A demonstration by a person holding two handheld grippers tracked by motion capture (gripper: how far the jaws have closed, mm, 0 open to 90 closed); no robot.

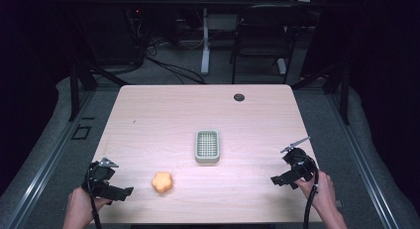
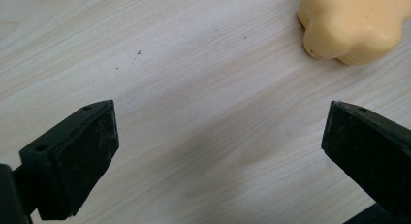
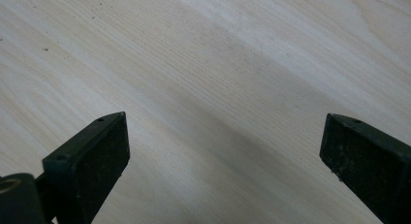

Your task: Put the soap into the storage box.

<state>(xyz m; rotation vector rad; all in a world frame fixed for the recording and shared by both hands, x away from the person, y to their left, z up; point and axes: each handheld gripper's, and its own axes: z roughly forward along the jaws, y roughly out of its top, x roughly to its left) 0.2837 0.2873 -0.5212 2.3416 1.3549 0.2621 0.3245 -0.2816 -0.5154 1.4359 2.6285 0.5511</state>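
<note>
In the high view, a pale wooden table (image 1: 148, 120) carries a lobed, flower-shaped orange piece (image 1: 162, 182) near its front edge, left of centre, and a small grey-green slotted basket (image 1: 207, 146) standing at about the middle, apart from the piece. The left tool (image 1: 124, 191) sits at the front left corner, held by the person's left hand (image 1: 79, 208), its jaws pointing toward the orange piece, which lies near but not touching. The right tool (image 1: 277, 180) rests at the front right edge in the right hand (image 1: 319, 194), well apart from both the basket and the piece. A dark round grommet (image 1: 239, 97) is set into the far side of the table. In the left gripper view, the left tool's two black jaws stand wide apart over bare wood with nothing between them, and the orange piece (image 2: 356, 23) lies ahead at the upper right, beyond the jaw tips. In the right gripper view, the right tool's jaws are likewise spread wide over bare wood grain, gripping nothing.
</note>
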